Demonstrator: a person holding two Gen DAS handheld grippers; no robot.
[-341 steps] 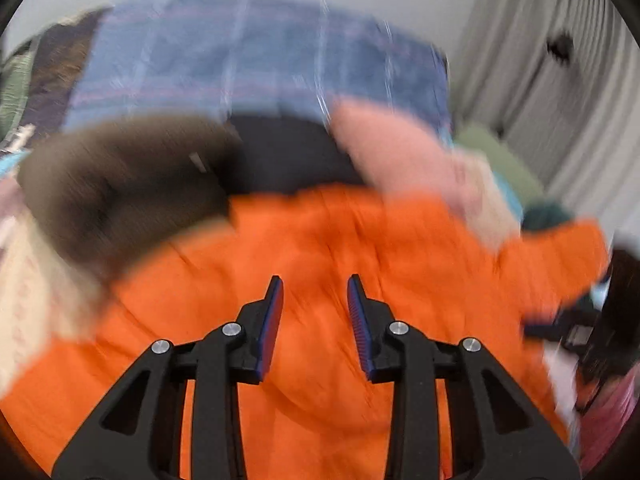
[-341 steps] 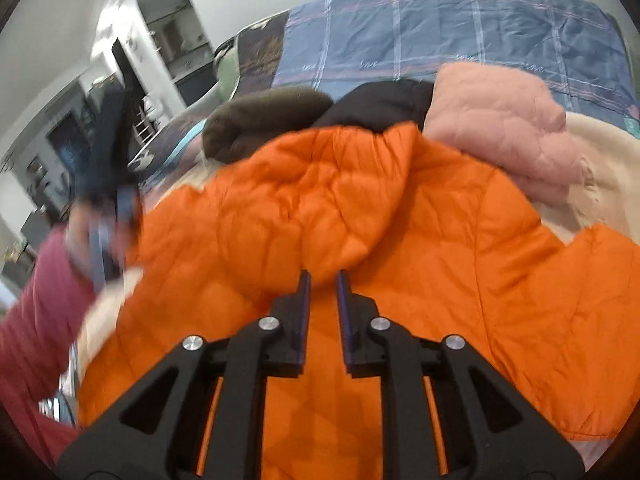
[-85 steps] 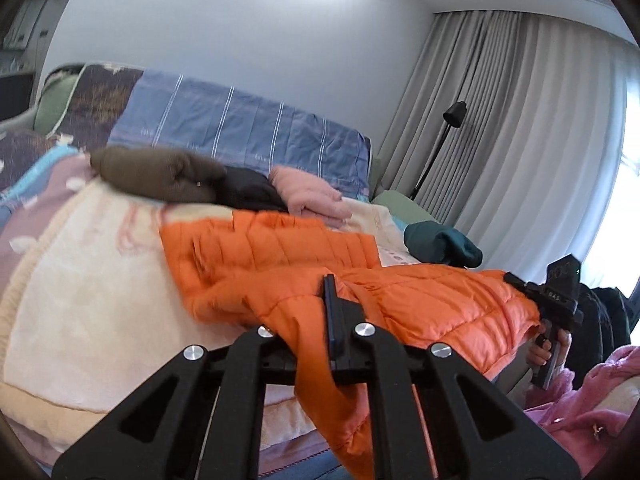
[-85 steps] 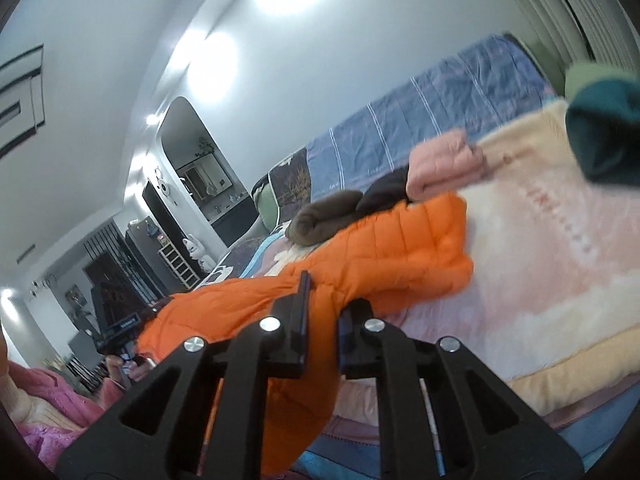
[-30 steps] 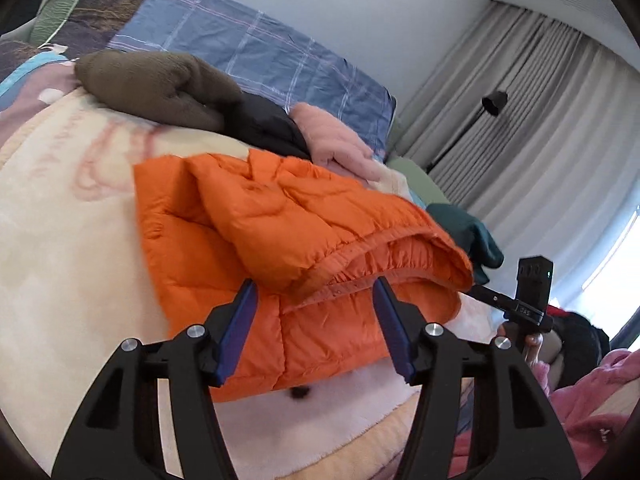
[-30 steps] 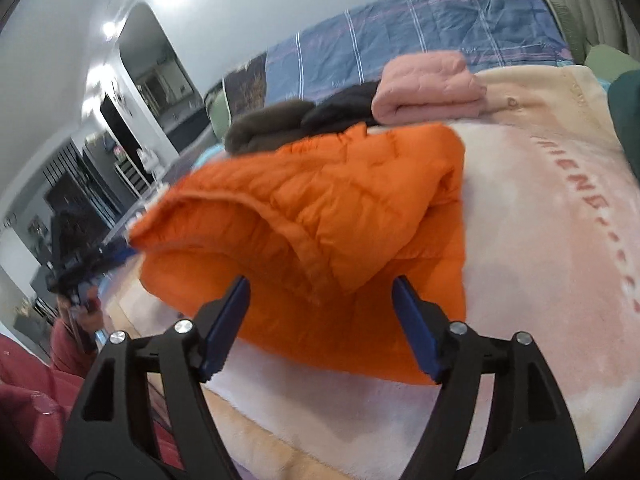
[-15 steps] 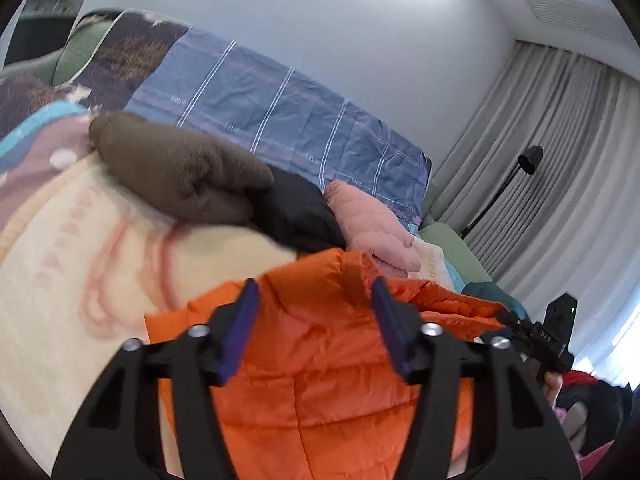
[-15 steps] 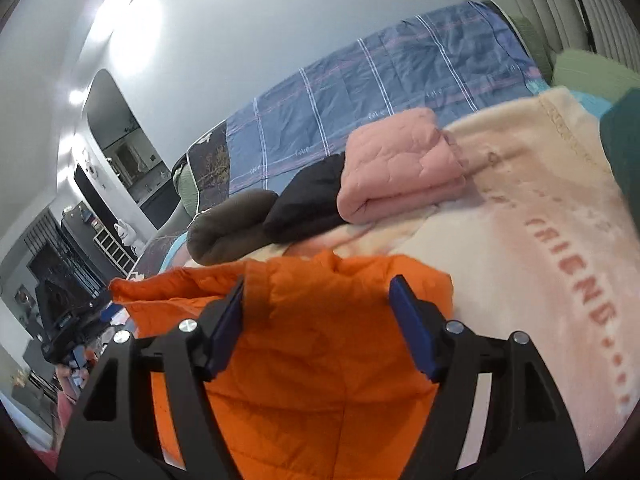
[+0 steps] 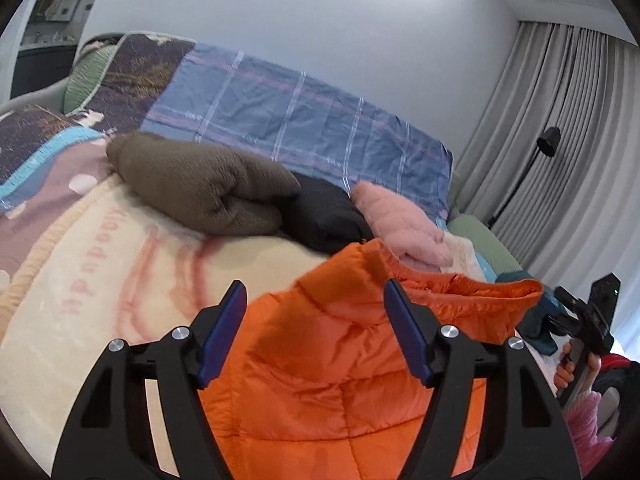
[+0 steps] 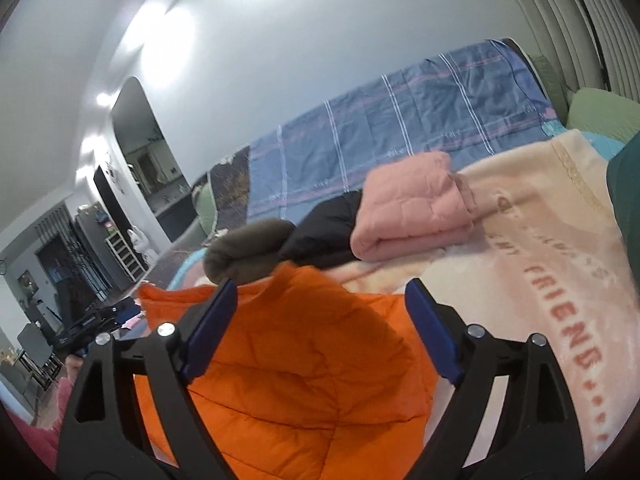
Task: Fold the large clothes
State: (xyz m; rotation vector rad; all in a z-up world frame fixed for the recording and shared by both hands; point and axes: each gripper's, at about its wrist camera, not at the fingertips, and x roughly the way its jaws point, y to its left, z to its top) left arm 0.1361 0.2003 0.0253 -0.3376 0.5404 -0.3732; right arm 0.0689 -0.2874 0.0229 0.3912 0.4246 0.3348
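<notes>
An orange puffer jacket [image 9: 348, 360] lies folded on the cream blanket [image 9: 120, 280] of a bed; it also shows in the right wrist view [image 10: 304, 364]. My left gripper [image 9: 314, 330] is open, its jaws wide apart over the jacket's near part, holding nothing. My right gripper [image 10: 320, 330] is open too, wide over the jacket's other side, empty. The right gripper also appears in the left wrist view [image 9: 580, 320] at the far right, in a hand.
Folded clothes lie in a row at the back: a brown one [image 9: 200, 188], a black one [image 9: 324, 212] and a pink one [image 9: 400, 224]. A dark green garment [image 10: 626, 208] lies at right. A blue plaid cover [image 9: 300, 120], curtains and a floor lamp [image 9: 544, 148] stand behind.
Both grippers let go of the jacket after folding it over, and opened wide. Since half a second ago both views have tilted up a little; the jacket lies still.
</notes>
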